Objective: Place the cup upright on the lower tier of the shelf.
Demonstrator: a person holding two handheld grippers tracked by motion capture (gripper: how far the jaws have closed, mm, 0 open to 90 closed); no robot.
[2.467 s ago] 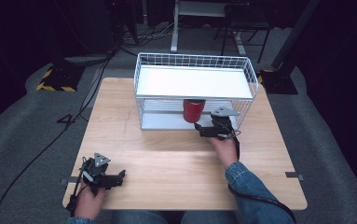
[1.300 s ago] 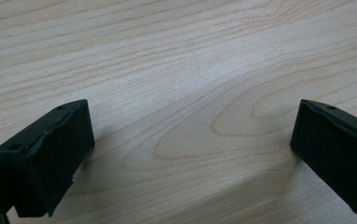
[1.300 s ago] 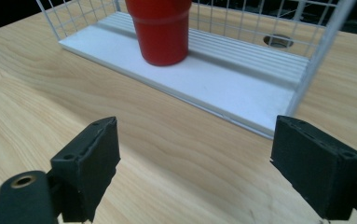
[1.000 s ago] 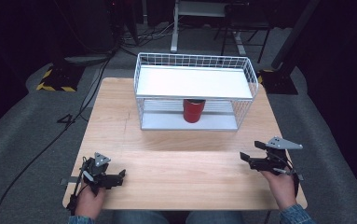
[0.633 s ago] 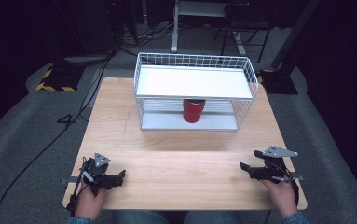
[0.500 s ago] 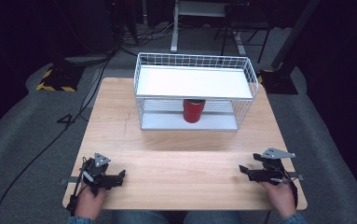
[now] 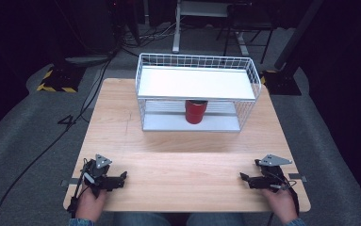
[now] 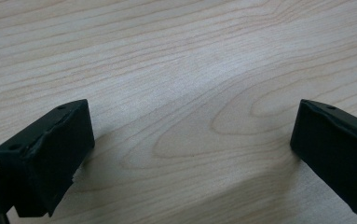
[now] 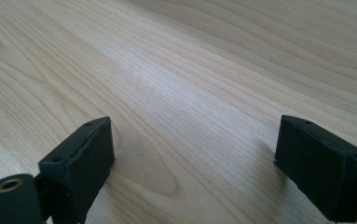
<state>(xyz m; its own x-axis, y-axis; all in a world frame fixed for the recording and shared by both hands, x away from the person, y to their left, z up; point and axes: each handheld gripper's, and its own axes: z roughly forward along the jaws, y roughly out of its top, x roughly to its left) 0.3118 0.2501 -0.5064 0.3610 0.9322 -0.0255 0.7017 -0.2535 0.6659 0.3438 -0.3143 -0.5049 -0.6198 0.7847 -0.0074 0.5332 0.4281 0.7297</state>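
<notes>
A red cup (image 7: 196, 111) stands on the lower shelf of a white wire rack (image 7: 197, 94) at the back of the wooden table (image 7: 183, 160). My left gripper (image 7: 121, 178) rests at the table's front left corner, open, with bare wood between its jaws (image 8: 190, 140). At the front right corner my right gripper (image 7: 243, 178) lies low on the table, open too, over bare wood (image 9: 190, 154). Both point toward the table's middle, far from the cup.
The rack has a white top shelf (image 7: 194, 82) over the cup. Cables (image 7: 51, 146) trail over the grey floor at the left. A yellow-black striped base (image 7: 55, 77) and stand legs (image 7: 206, 28) sit beyond the table.
My right gripper left the red cup in the rack, drew back to the table's front right corner and settled there. The left gripper stayed still.
</notes>
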